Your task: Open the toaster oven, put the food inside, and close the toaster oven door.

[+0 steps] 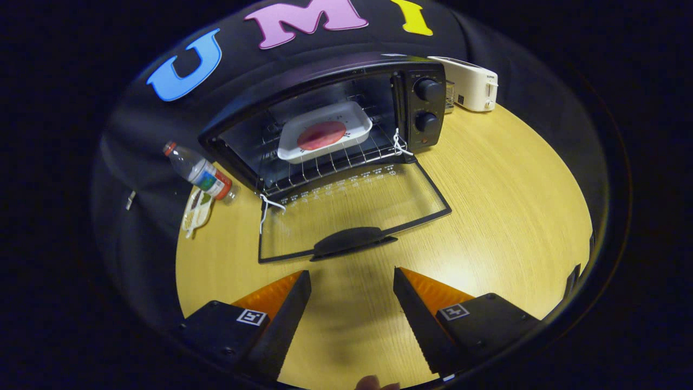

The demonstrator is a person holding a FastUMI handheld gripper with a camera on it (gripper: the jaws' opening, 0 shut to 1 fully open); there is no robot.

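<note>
A black toaster oven [422,103] stands on the wooden table beyond my fingers. Its glass door [352,208] lies folded down flat toward me, and the door's handle [352,241] sits just ahead of my fingertips. On the wire rack inside rests a white tray [303,149] holding a round reddish piece of food [321,135]. My gripper [352,279] is open above the table, a short way back from the handle, with nothing between its fingers.
A plastic water bottle [200,173] lies left of the oven, with a small pale packet [196,212] just in front of it. A white toaster [470,84] stands behind the oven on the right. Bare wooden tabletop [509,206] stretches right of the open door.
</note>
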